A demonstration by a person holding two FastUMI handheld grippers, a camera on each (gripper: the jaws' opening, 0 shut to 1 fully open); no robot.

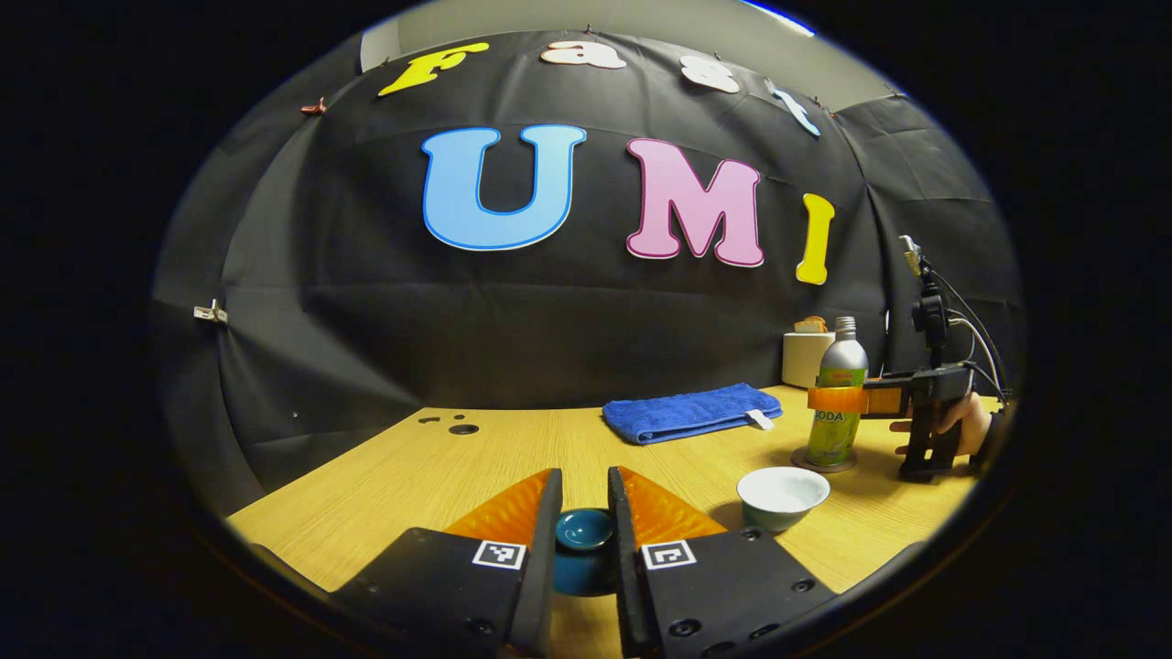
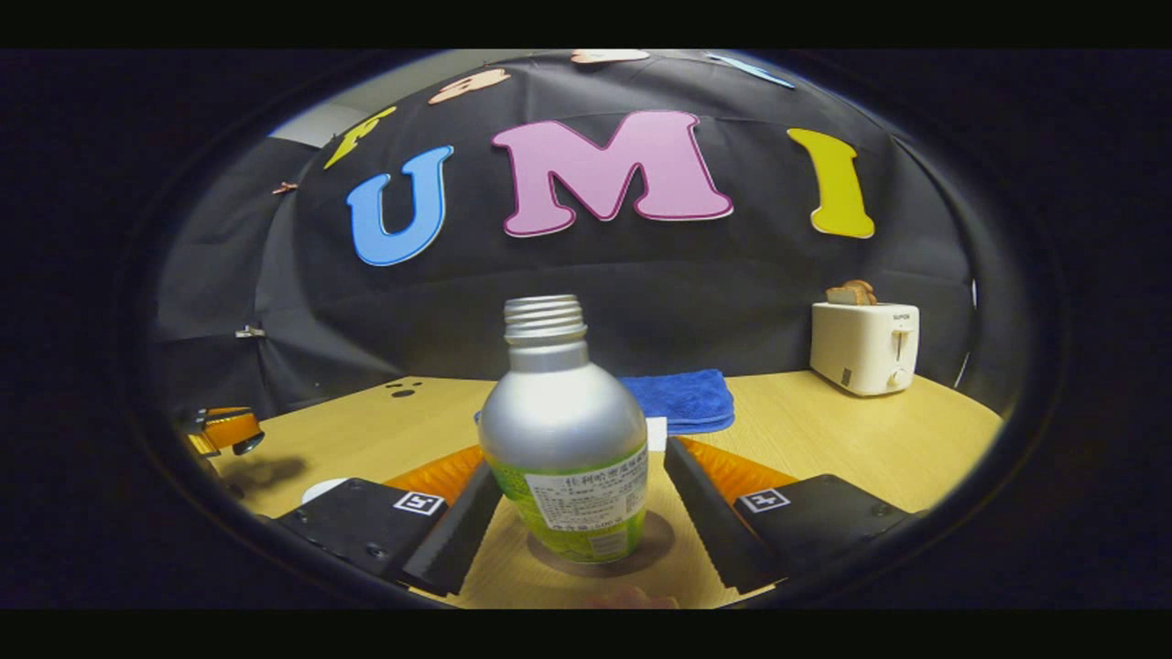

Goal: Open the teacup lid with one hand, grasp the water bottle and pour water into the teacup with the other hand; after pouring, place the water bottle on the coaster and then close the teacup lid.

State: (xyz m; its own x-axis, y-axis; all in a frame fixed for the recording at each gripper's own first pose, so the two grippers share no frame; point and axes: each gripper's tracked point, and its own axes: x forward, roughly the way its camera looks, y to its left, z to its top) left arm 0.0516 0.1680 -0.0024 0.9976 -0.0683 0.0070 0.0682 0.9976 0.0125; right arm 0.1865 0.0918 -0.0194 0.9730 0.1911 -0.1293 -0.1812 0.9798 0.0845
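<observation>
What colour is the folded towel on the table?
Blue; the towel shows best in the left gripper view.

The left gripper view is looking from low over the wooden table (image 1: 430,476), facing the back wall, with its own fingers (image 1: 548,540) closing the bottom of the picture; the water bottle (image 1: 838,394) is standing well off to its right, farther back. The right gripper view is sitting very near that same water bottle (image 2: 563,439), which is rising between its fingers (image 2: 458,531), and is also facing the back wall. Both views are sharing the bottle, the blue towel (image 1: 691,412) (image 2: 682,398) behind it and the white toaster (image 1: 806,357) (image 2: 865,346) beyond it.
</observation>
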